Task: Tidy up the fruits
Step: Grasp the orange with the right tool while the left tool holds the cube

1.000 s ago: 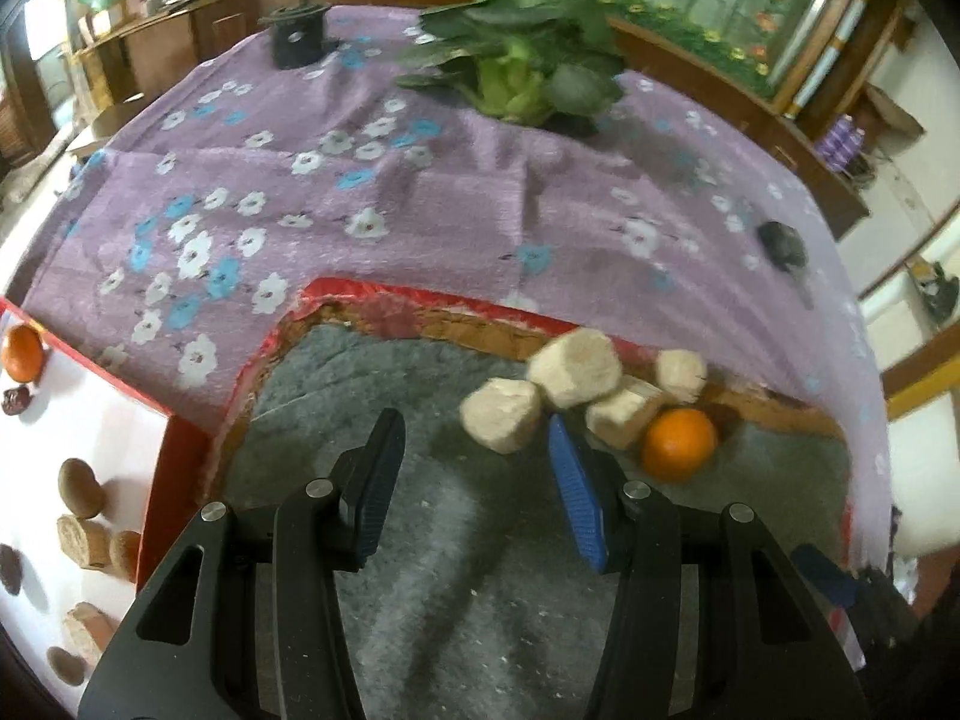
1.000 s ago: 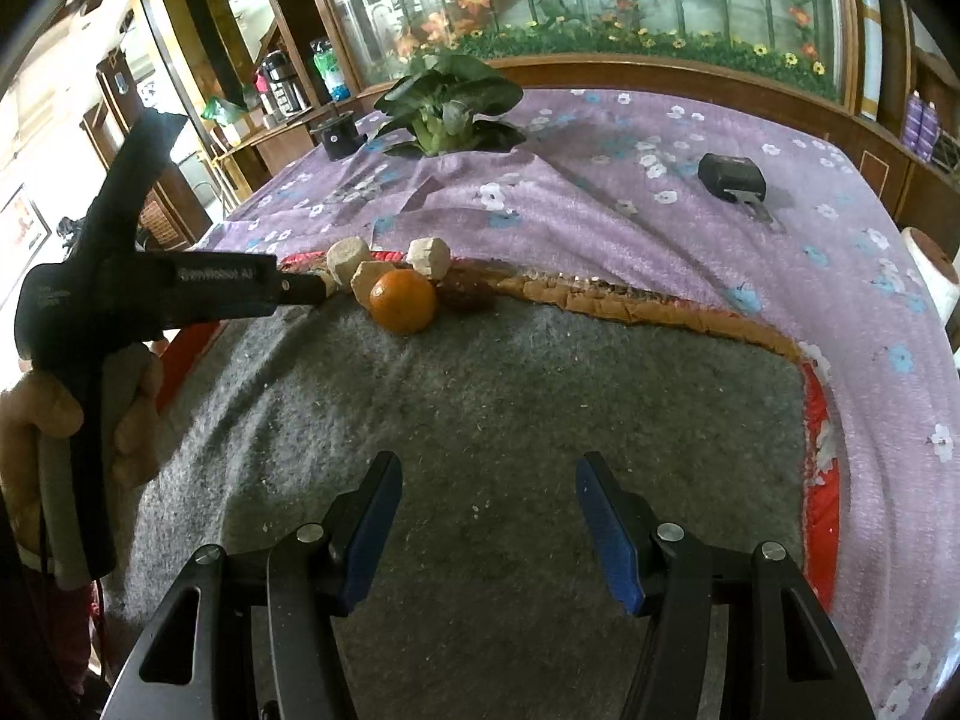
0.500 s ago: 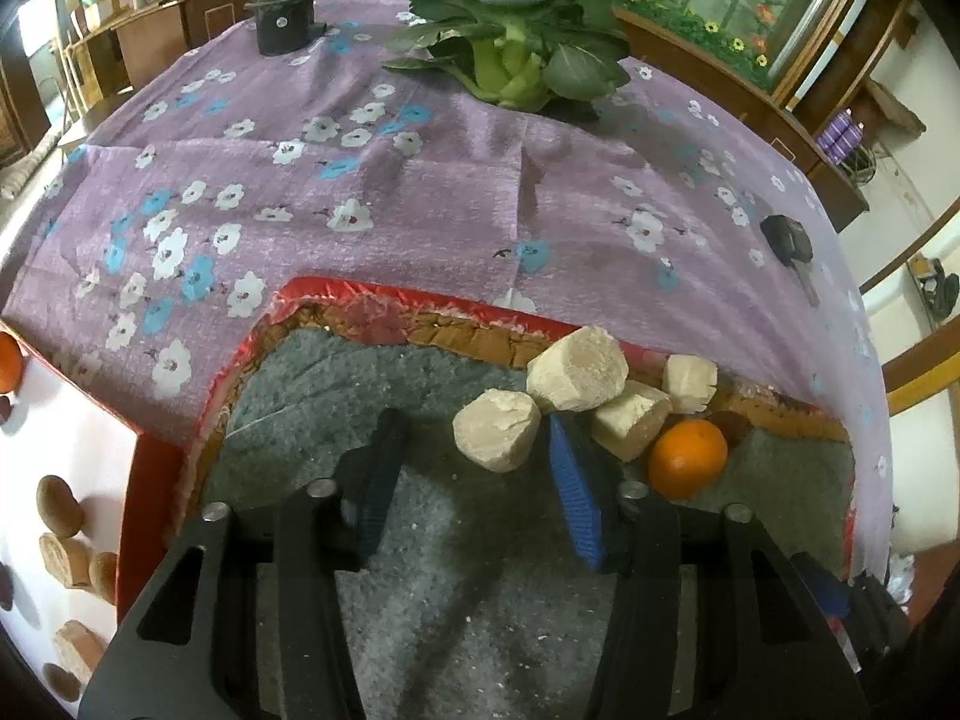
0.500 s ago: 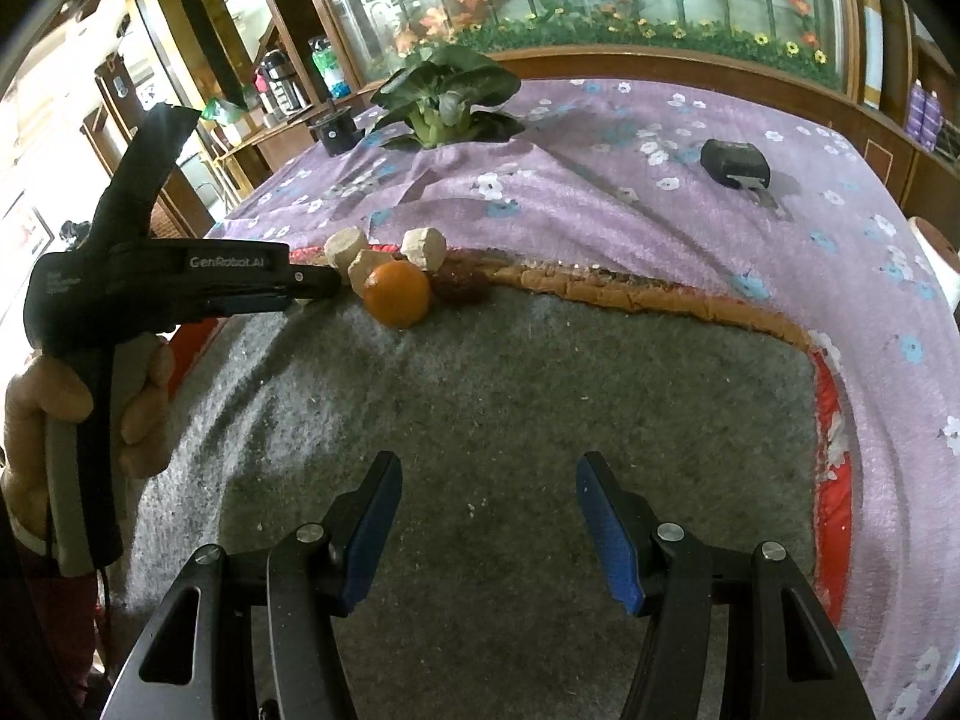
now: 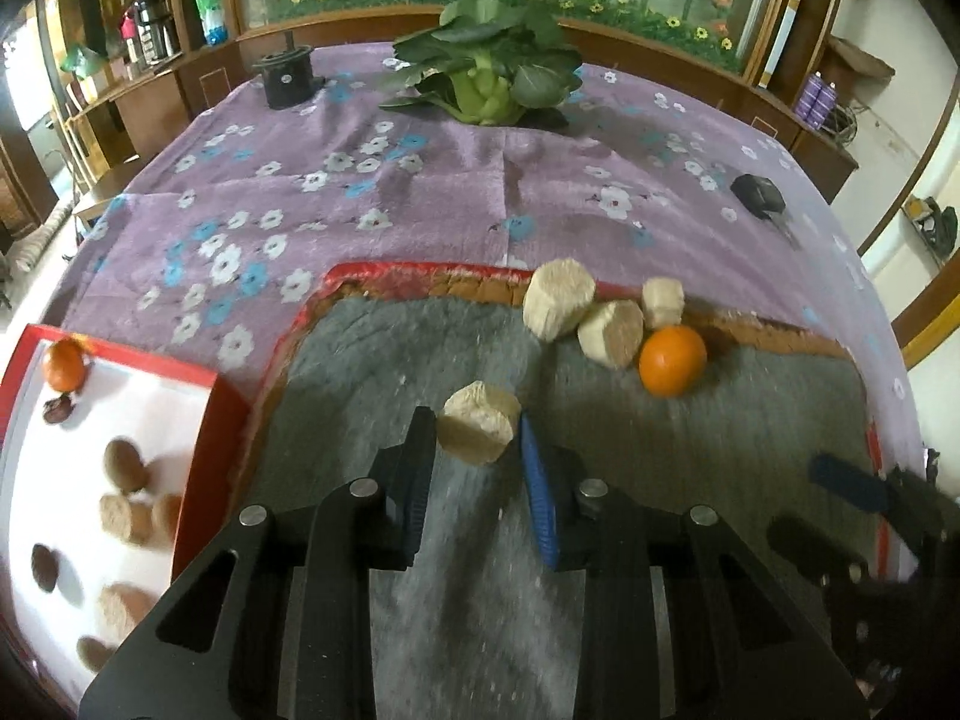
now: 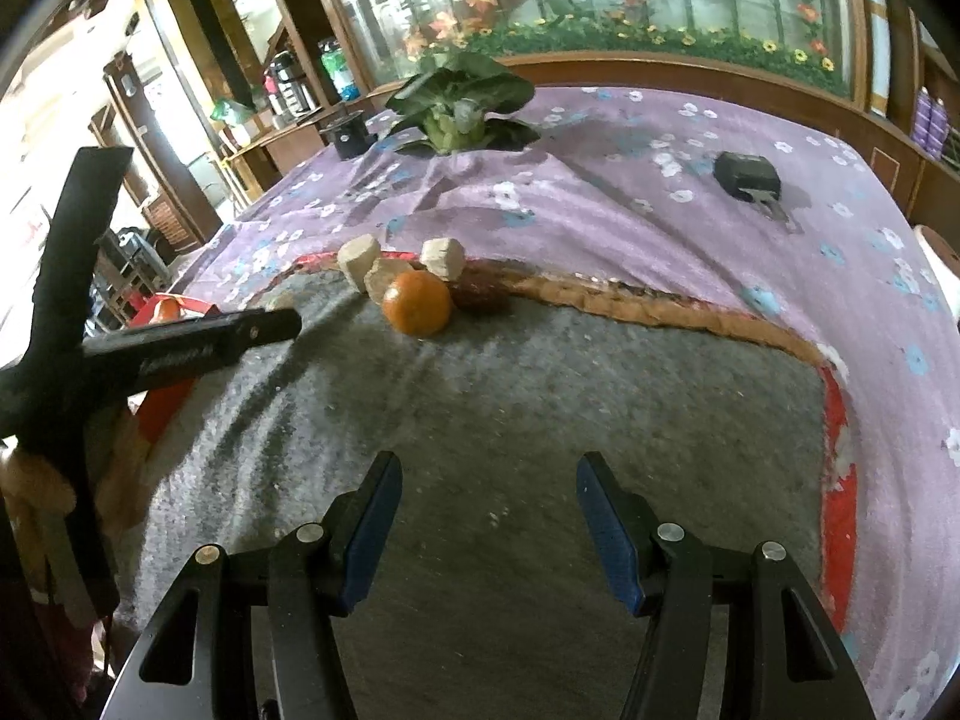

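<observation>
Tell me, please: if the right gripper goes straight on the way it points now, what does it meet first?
Most likely the bare grey mat: the right gripper points down at it with nothing between its open fingers. The orange lies farther on, left of that line.

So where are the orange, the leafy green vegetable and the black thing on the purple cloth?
orange [image 5: 672, 360]: left wrist view, middle of its peel.
leafy green vegetable [image 5: 486, 93]: left wrist view, its pale stalk base.
black thing [image 6: 747, 173]: right wrist view, its top face.
</observation>
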`<action>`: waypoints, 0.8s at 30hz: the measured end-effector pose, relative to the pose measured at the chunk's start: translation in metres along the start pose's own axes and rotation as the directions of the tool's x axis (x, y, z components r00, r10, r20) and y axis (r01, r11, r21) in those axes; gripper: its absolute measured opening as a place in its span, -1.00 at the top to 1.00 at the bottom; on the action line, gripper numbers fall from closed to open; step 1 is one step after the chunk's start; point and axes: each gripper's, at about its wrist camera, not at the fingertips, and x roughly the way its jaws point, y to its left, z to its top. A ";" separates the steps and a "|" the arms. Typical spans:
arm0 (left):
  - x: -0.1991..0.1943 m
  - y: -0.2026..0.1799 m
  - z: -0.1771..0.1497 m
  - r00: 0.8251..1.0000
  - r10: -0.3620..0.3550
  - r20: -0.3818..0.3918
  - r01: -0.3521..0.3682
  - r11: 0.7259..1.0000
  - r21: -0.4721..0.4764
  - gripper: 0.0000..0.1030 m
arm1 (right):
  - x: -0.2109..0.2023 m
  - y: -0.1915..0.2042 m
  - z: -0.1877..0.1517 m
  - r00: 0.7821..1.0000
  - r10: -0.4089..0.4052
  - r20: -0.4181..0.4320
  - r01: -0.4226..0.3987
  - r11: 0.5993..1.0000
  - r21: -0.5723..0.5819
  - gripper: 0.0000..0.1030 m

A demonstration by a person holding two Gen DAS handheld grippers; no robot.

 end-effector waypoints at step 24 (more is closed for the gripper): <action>-0.015 0.013 -0.029 1.000 -0.015 -0.001 0.015 1.000 0.000 0.47 | 0.059 0.039 0.060 0.998 -0.060 0.018 0.062 0.983 -0.173 0.36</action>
